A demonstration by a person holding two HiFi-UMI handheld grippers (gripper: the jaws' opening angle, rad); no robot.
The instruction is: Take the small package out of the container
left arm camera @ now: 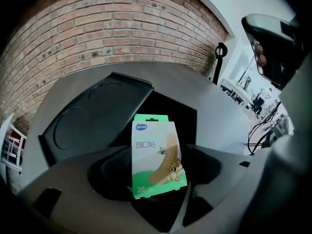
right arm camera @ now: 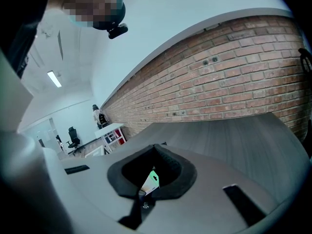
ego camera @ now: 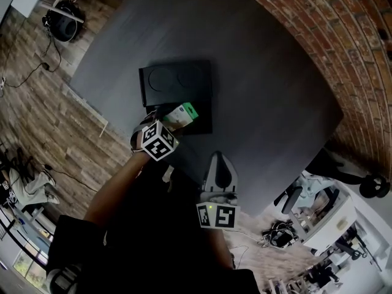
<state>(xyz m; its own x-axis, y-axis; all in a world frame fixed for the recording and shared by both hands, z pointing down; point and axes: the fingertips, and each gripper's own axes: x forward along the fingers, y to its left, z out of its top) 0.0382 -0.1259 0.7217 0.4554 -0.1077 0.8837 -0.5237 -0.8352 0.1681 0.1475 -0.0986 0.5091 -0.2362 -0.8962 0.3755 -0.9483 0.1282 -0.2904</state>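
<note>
My left claw (ego camera: pixel 171 120) is clamped on the small package (left arm camera: pixel 155 157), pinching it low down so that most of the flat card stands up above the pads. In the head view it hangs over the near edge of the open black container (ego camera: pixel 206 125), whose lid (ego camera: pixel 174 81) lies folded back on the table (ego camera: pixel 263 103). I cannot tell whether the package's bottom edge is fully clear of the wall. The risk I see first is the grip. The card is thin and glossy and is held only near its base, so a quick swing could make it pivot or slide out and fall back into the container or onto the table. If I pull toward myself before lifting higher, the lower corner could catch the rim and drag the light container along or twist the package loose. My right claw (right arm camera: pixel 153 148) is closed with nothing in it and hovers nearer to me, aimed at the package. It is not steadying the container, and moving it in carelessly could knock my left one.
</note>
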